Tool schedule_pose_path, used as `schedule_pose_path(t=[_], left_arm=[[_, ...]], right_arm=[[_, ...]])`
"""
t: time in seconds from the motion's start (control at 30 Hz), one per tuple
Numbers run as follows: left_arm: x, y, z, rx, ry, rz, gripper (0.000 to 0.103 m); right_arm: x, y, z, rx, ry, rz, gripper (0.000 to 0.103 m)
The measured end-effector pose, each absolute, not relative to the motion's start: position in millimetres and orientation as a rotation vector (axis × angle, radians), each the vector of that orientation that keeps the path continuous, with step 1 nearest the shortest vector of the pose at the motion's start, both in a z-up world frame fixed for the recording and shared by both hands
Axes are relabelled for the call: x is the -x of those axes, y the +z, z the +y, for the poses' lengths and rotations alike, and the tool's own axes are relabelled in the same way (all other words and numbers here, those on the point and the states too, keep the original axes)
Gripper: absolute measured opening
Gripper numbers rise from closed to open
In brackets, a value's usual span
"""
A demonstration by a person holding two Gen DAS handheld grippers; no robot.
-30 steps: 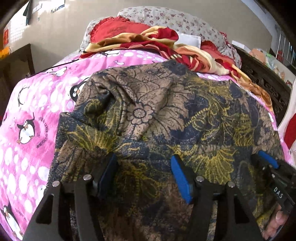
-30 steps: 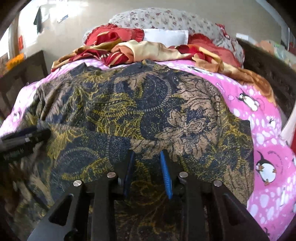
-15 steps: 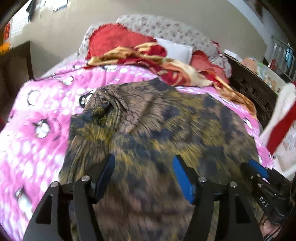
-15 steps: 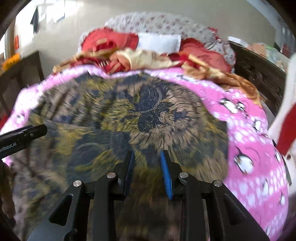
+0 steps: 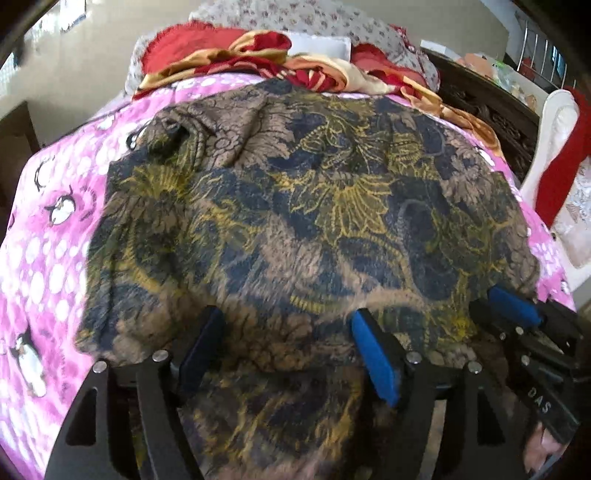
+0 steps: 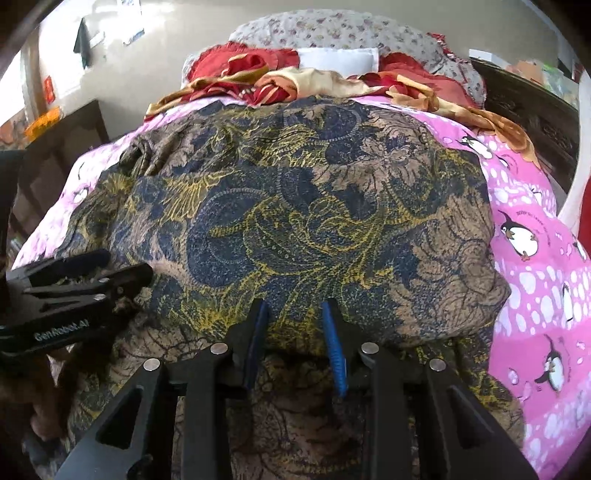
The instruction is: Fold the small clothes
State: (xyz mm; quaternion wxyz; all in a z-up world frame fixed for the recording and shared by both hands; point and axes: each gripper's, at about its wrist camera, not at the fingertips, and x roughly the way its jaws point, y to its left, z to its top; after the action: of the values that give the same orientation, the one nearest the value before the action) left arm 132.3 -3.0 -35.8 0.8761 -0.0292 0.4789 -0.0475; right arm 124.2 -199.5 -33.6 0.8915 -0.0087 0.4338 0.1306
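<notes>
A brown, navy and yellow batik garment [image 5: 295,206] lies spread on the pink penguin bedsheet [image 5: 48,236], with its near edge folded over. My left gripper [image 5: 287,317] hovers at that near fold. Its jaws are opening and stand wide, and the blue pads [image 5: 373,354] do not press the cloth lying under the gap. My right gripper [image 6: 294,308] is over the same fold further right on the garment [image 6: 314,221], its pads a little apart and gripping nothing. Each wrist view shows the other tool: the right gripper [image 5: 495,306] and the left gripper [image 6: 127,264].
Crumpled red and gold cloths [image 6: 280,83] and a floral pillow [image 6: 332,33] lie at the bed's far end. Dark carved wooden furniture [image 5: 491,107] runs along the right side. A white chair with a red cloth [image 5: 557,147] stands beyond it. A dark wooden piece [image 6: 66,147] is on the left.
Both grippers have drawn back toward the near edge, so more of the garment shows. The left jaws have spread wider. The right pads have parted only slightly.
</notes>
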Motion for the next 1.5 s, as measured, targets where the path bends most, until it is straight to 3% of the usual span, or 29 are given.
schedule_pose_path(t=[0.3, 0.67, 0.97, 1.13, 1.3, 1.33, 1.4, 1.43, 1.47, 1.5], left_arm=[[-32.7, 21.2, 67.7, 0.009, -0.156, 0.962, 0.076], [118.6, -9.4, 116.1, 0.124, -0.226, 1.087, 0.076], [134.7, -40.2, 114.8, 0.320, -0.299, 1.165, 0.062], [123.7, -46.0, 128.2, 0.413, -0.358, 1.190, 0.062], [115.6, -51.6, 139.0, 0.538, -0.440, 1.191, 0.073], [115.4, -51.8, 141.0, 0.557, -0.440, 1.186, 0.071], [117.3, -52.0, 142.0, 0.548, -0.426, 1.182, 0.057], [117.9, -54.1, 142.4, 0.551, -0.416, 1.190, 0.035], [118.9, -57.9, 144.0, 0.563, -0.398, 1.202, 0.023], [120.2, -59.4, 145.2, 0.573, -0.395, 1.199, 0.023]], right_arm=[[-34.3, 5.9, -250.1, 0.084, 0.274, 0.928, 0.028], [109.8, 46.5, -334.6, -0.055, 0.170, 0.773, 0.028], [112.5, 38.8, -339.2, -0.031, 0.192, 0.773, 0.028], [115.0, 37.5, -340.1, -0.041, 0.232, 0.752, 0.028], [124.8, 35.2, -347.8, -0.070, 0.257, 0.740, 0.028], [125.9, 34.7, -350.4, -0.069, 0.260, 0.745, 0.028], [130.6, 35.2, -358.2, -0.080, 0.271, 0.749, 0.028], [134.0, 35.4, -363.9, -0.090, 0.277, 0.748, 0.028], [136.1, 34.4, -368.7, -0.102, 0.278, 0.751, 0.028], [137.5, 33.3, -372.9, -0.116, 0.273, 0.755, 0.028]])
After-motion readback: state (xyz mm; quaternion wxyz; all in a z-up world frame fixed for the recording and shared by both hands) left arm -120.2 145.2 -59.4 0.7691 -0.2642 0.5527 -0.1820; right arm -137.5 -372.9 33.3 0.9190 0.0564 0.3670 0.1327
